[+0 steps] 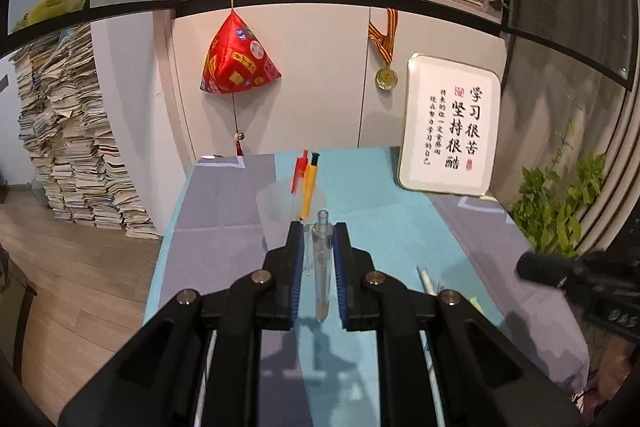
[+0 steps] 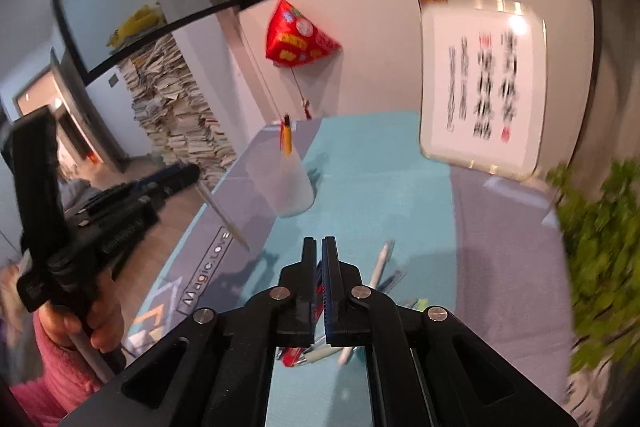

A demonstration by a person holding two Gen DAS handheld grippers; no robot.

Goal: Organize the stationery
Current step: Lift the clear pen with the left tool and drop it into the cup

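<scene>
Blurred: the right wrist view is smeared, so the writing on the framed calligraphy board and the leaves of the plant cannot be read clearly there.
Cut off: the loose pens on the tabletop lie partly behind the right claw's fingers, so their number cannot be told.
Hard to make out: the frosted cup is see-through and pale; its rim barely stands out from the teal cloth in the left wrist view.
Cup contents: a red pen and a yellow pen stand upright in it, tips hidden below the rim.
Left claw: nearly closed, pads pressing a clear pen that is lifted off the tabletop, just short of the cup.
Right claw: fingers fully together, nothing between them, above the loose pens.
Left hand: seen in the right wrist view, gripping the left claw's handle, pink sleeve below.
</scene>
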